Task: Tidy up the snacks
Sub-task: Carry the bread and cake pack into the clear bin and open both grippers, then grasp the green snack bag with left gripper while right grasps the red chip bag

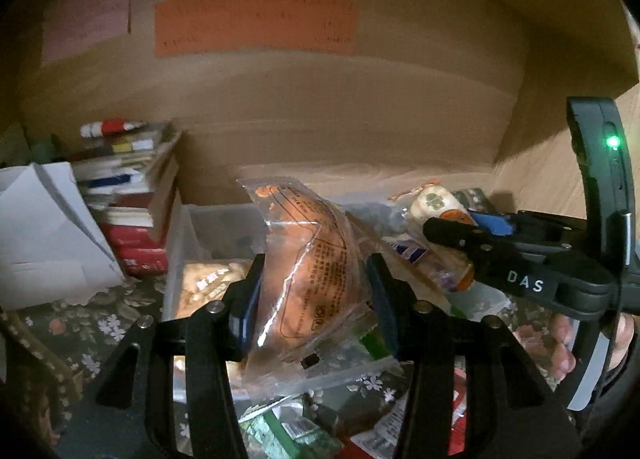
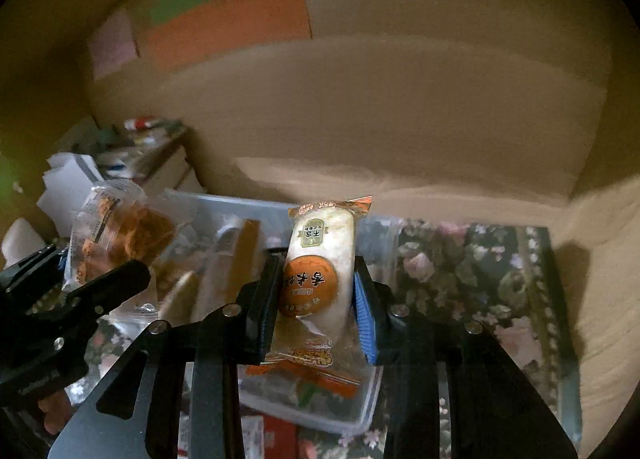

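My left gripper [image 1: 314, 291] is shut on a clear packet with a brown pastry [image 1: 308, 271] and holds it above a clear plastic bin [image 1: 188, 243]. My right gripper [image 2: 316, 299] is shut on a white pastry packet with an orange round label [image 2: 320, 271], held upright above a clear bin [image 2: 360, 415]. In the left wrist view the right gripper [image 1: 452, 239] shows at the right with its packet [image 1: 436, 207]. In the right wrist view the left gripper [image 2: 80, 279] shows at the left with the brown pastry packet [image 2: 120, 231].
A floral tablecloth [image 2: 460, 279] covers the table. Loose snack packets [image 1: 288, 427] lie near the front. A stack of books [image 1: 132, 195] and white paper [image 1: 44, 227] stand at the left. A cardboard wall [image 1: 320, 119] with coloured labels [image 1: 256, 23] stands behind.
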Demonstrator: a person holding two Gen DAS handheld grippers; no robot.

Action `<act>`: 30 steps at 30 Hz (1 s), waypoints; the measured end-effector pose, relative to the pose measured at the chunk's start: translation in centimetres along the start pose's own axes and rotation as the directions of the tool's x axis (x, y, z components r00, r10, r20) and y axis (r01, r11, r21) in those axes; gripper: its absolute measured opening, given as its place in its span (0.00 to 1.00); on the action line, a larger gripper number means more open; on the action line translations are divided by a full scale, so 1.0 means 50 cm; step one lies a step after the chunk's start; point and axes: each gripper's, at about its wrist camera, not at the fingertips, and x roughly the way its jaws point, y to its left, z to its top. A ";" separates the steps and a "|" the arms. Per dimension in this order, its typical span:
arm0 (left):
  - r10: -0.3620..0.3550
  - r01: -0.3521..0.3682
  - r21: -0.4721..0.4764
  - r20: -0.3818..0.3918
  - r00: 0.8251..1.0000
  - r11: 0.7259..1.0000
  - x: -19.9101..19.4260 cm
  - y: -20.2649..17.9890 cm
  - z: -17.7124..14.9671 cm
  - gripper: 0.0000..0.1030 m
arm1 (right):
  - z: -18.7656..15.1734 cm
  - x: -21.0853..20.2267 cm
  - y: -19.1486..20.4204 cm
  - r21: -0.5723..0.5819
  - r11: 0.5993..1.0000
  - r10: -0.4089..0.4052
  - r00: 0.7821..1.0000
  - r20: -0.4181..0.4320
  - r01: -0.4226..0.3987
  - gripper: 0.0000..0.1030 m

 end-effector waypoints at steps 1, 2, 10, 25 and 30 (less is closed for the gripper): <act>0.001 -0.001 0.000 -0.007 1.000 1.000 0.006 0.000 -0.001 0.48 | -0.001 0.008 -0.002 0.002 1.000 0.002 1.000 -0.015 -0.002 0.31; -0.002 0.002 -0.003 -0.017 1.000 1.000 0.013 0.000 -0.001 0.48 | -0.002 0.014 -0.004 0.002 1.000 0.005 1.000 -0.027 -0.005 0.32; -0.012 0.012 -0.014 -0.006 1.000 1.000 -0.002 0.005 -0.005 0.55 | -0.012 -0.028 -0.012 -0.011 1.000 -0.007 1.000 -0.014 0.007 0.39; 0.012 -0.013 0.009 0.074 0.997 1.000 -0.156 0.004 -0.069 0.78 | -0.100 -0.192 0.027 -0.045 0.998 0.041 0.993 0.108 -0.037 0.81; 0.035 -0.036 -0.015 -0.035 0.999 0.999 -0.106 0.027 -0.131 0.78 | -0.141 -0.185 0.037 -0.043 0.999 0.029 0.996 0.087 -0.025 0.82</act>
